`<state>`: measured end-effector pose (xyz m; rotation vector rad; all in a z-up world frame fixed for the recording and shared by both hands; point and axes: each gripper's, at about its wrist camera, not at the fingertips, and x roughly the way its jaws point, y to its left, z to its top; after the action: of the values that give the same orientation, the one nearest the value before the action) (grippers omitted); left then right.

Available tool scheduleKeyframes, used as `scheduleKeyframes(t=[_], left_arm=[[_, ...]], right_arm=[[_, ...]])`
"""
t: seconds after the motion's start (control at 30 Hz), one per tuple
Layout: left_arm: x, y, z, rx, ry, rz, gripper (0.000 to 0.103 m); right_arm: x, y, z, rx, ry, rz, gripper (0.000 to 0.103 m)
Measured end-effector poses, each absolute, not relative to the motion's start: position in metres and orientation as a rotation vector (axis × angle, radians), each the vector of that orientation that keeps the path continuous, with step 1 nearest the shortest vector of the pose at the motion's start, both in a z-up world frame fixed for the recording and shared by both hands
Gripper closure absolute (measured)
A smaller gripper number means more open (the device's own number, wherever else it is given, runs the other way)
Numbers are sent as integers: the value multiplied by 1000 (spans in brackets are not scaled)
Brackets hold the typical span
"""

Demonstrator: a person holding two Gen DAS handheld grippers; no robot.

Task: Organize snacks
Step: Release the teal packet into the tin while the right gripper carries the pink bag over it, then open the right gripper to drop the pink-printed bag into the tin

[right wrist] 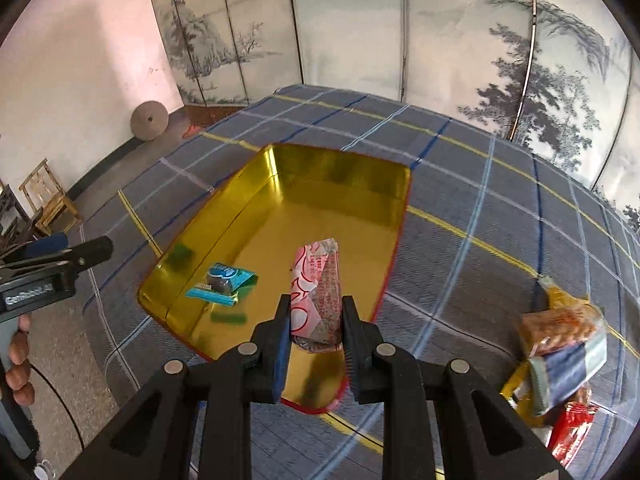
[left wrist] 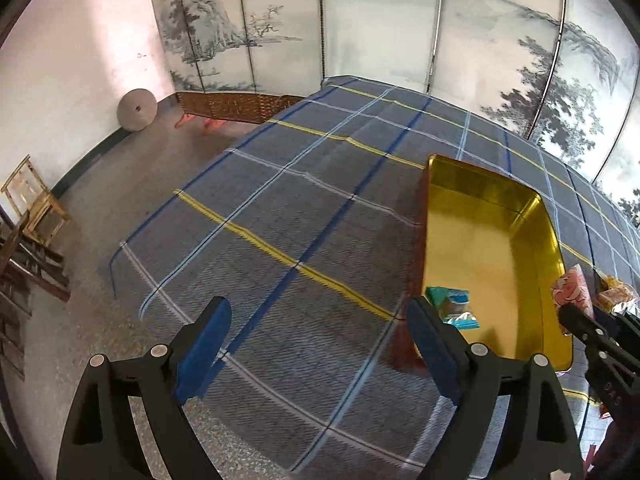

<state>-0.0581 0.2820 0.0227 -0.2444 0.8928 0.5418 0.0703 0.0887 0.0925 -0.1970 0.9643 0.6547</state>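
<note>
A gold tin box [right wrist: 248,216] with a red outside stands open on the plaid cloth, and a small blue-green snack packet [right wrist: 222,282] lies inside it. My right gripper [right wrist: 316,312] is shut on a pink and white snack packet [right wrist: 318,280], held over the near part of the box. In the left wrist view the same gold tin box [left wrist: 496,248] is at right, with the blue-green snack packet [left wrist: 454,306] in its near corner. My left gripper [left wrist: 316,344] stands open over the cloth, left of the box, nothing between its fingers. The right gripper [left wrist: 600,340] shows at the right edge with the pink packet [left wrist: 574,292].
A pile of other snack packets [right wrist: 560,344] lies on the cloth right of the box. The plaid-covered table [left wrist: 280,216] ends at left above a grey floor. A painted folding screen [left wrist: 380,24] stands behind; wooden chairs [left wrist: 36,204] and a stone disc [left wrist: 137,109] are at far left.
</note>
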Motion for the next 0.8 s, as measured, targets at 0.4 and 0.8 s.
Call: scheduleKeyframes(t=[0.4,0.8], left_arm=[[-72,298,17,-282,901,565,16],[-81,306,14,-311,909,575,16]], right_arm=[[74,120,76,-285,971,648,80],[78,130,60,-318,995,640,80]])
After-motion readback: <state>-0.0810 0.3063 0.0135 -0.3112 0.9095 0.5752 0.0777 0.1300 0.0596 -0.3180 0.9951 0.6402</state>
